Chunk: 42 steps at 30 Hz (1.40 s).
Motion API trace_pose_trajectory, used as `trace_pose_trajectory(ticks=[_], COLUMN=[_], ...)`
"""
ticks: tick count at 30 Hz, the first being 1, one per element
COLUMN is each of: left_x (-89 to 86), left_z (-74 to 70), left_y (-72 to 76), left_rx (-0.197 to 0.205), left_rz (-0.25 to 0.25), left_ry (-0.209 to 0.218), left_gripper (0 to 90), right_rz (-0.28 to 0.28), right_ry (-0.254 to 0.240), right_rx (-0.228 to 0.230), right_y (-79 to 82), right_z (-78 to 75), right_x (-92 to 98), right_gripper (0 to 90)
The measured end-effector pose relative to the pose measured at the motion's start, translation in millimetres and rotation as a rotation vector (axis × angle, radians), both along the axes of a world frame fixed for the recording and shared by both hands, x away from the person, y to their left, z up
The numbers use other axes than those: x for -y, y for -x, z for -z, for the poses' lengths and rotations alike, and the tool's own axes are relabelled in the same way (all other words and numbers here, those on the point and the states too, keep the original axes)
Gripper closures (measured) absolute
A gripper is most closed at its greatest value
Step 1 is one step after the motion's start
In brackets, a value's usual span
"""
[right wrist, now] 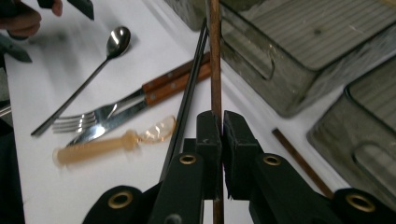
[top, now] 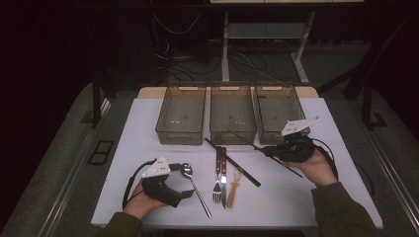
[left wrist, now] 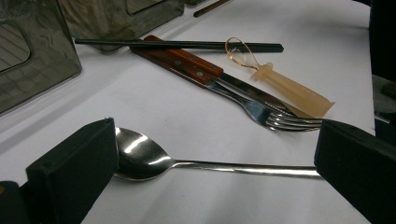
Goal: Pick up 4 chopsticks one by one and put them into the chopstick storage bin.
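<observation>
My right gripper point(top: 267, 149) hovers in front of the right bin, shut on a brown chopstick point(right wrist: 215, 60) that points up past its pads point(right wrist: 208, 130). A black chopstick point(top: 232, 162) lies slanted on the white table. Beside it lie a wooden-handled fork point(top: 217, 173) and knife point(top: 223, 170), and a small amber translucent utensil point(top: 233, 186). My left gripper point(top: 184, 180) rests at the near left, open, with a steel spoon point(left wrist: 149, 158) lying on the table between its jaws. The pads do not press on the spoon.
Three see-through bins point(top: 182, 116) point(top: 232, 114) point(top: 279, 111) stand in a row at the back of the white table point(top: 143, 148). A second brown stick point(right wrist: 299, 158) lies on the table by a bin. The floor beyond holds cables and desk legs.
</observation>
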<state>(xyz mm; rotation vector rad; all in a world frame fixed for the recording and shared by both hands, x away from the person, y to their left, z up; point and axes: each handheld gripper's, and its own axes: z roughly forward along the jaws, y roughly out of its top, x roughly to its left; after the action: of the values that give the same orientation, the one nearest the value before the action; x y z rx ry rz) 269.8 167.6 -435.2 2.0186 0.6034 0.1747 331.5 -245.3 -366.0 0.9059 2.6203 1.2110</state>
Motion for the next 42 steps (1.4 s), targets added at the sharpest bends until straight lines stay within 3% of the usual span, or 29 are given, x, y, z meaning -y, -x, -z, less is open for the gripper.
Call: trace_pose_trajectory(ticks=[23,42], left_x=[-1.1,1.6], left_z=[-2.0,-2.3], left_y=[-0.1,-0.2], left_rx=[0.004,0.002], left_rz=[-0.014,0.010], left_ry=[0.012,0.010], left_gripper=[0.0,0.0], right_rz=[0.020,0.069], right_ry=[0.019,0.034], right_rx=[0.010,0.015], right_y=[-50.5,-93.1], right_z=[-26.5,-43.2], right_x=[-69.6,-130.7], right_gripper=[85.7,85.7])
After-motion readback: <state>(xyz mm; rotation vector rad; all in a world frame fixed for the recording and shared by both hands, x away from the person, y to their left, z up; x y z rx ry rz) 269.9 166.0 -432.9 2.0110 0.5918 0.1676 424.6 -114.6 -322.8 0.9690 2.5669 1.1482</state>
